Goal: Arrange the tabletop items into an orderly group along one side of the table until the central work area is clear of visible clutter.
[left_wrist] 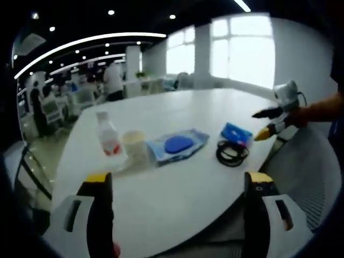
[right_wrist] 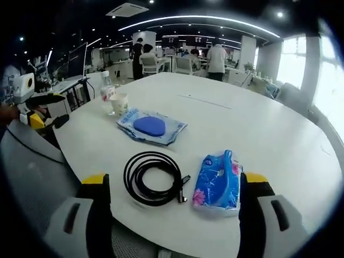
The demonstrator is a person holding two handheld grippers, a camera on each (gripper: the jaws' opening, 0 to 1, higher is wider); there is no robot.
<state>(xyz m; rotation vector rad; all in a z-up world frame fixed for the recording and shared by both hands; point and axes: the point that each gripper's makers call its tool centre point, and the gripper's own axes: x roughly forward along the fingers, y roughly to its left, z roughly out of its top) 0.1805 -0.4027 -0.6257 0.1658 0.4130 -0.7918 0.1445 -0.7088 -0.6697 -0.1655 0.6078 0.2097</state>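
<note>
On the white table [left_wrist: 177, 209] lie a small clear bottle with a red label [left_wrist: 108, 135], a paper cup [left_wrist: 134, 146], a blue pad in a clear bag [left_wrist: 177, 144], a blue tissue pack [left_wrist: 235, 133] and a black coiled cable [left_wrist: 232, 153]. My left gripper [left_wrist: 178, 185] is open at the near table edge, short of all the items. My right gripper [left_wrist: 258, 126] comes in from the right, open, beside the tissue pack. In the right gripper view my right gripper [right_wrist: 174, 185] stands open just before the cable [right_wrist: 153, 177] and tissue pack [right_wrist: 217, 180]. Farther off are the bagged pad [right_wrist: 150, 126], cup [right_wrist: 119, 104] and bottle [right_wrist: 107, 92]. My left gripper [right_wrist: 56, 110] shows at the left.
Grey mesh chair backs [left_wrist: 306, 172] [right_wrist: 32, 172] stand against the table edge near the grippers. The table's far half [right_wrist: 242, 113] is bare. People and desks fill the office behind.
</note>
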